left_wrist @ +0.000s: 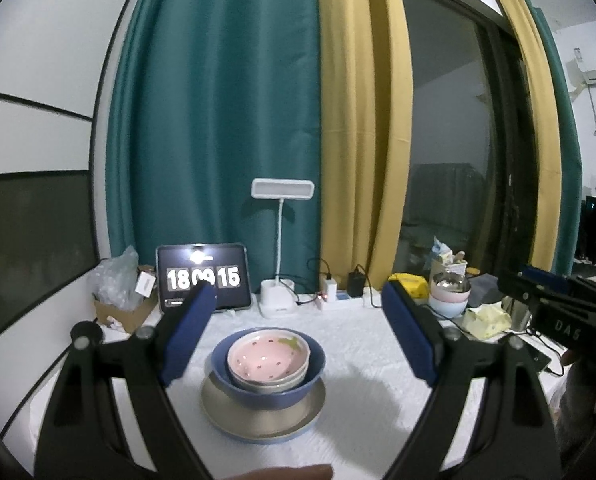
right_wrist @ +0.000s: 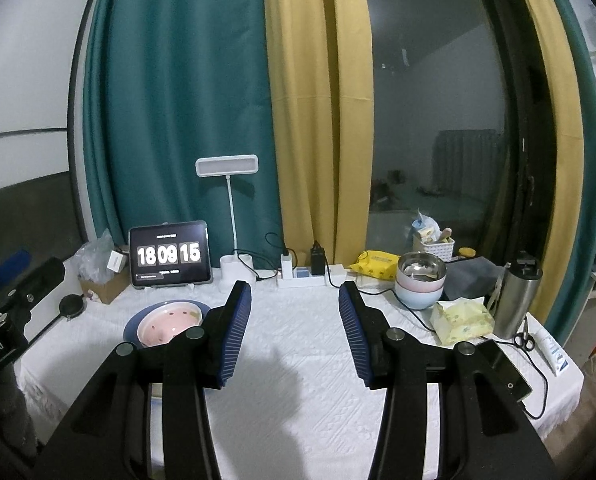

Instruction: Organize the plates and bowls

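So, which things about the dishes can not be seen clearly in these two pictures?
- Left wrist view: how many bowls sit under the pink bowl in the blue bowl; their rims hide it.
- Right wrist view: the plate is mostly hidden behind the right gripper.
- Both views: contents of the steel bowl on the pastel bowls; too small and reflective.

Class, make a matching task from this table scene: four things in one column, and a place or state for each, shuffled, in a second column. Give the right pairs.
Things:
1. pink bowl
2. plate
3. tablet
4. steel bowl

Places or states:
A. at the bottom of the stack
B. on top of the pastel bowls
C. showing clock digits
D. nested in the blue bowl

Pairs: 1-D, 2-A, 3-C, 4-B
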Action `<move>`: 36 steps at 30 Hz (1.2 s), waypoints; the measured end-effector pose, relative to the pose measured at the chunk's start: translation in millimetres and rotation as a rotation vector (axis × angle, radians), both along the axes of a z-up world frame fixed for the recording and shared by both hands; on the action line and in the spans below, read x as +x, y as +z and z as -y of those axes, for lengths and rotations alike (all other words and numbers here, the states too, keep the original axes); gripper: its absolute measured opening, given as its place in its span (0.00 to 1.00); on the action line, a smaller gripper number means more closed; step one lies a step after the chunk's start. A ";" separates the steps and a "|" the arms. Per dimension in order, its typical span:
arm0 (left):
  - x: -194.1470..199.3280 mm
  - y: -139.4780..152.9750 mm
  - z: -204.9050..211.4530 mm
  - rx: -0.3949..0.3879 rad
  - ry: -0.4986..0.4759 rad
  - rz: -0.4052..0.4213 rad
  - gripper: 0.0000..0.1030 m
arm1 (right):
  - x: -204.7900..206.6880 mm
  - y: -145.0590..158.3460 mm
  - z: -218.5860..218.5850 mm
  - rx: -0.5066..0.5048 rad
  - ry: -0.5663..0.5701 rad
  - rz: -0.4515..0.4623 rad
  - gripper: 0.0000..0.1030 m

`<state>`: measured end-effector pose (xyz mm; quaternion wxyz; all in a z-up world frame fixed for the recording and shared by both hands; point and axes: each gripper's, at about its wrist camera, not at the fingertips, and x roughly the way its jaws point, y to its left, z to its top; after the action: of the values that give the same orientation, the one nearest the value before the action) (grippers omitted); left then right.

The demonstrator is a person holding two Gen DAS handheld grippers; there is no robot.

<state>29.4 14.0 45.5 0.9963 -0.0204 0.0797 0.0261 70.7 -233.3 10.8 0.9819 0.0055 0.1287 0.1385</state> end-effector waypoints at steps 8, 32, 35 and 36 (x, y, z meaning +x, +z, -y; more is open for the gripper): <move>-0.1 -1.8 0.4 -0.003 0.001 -0.003 0.84 | -0.6 -0.3 -1.1 0.000 0.001 -0.001 0.47; 0.4 -1.3 0.1 -0.004 0.002 -0.004 0.84 | -1.8 -0.8 -3.5 -0.003 0.007 -0.007 0.47; 0.1 -1.5 0.4 -0.004 0.002 -0.003 0.84 | -2.8 -0.7 -3.5 -0.003 0.008 -0.006 0.47; 0.4 -1.0 0.1 -0.004 0.002 -0.004 0.84 | -2.0 -0.8 -3.5 -0.004 0.008 -0.007 0.47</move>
<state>29.9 13.9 44.5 0.9960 -0.0225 0.0817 0.0268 68.8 -229.8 10.1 0.9810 0.0038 0.1323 0.1421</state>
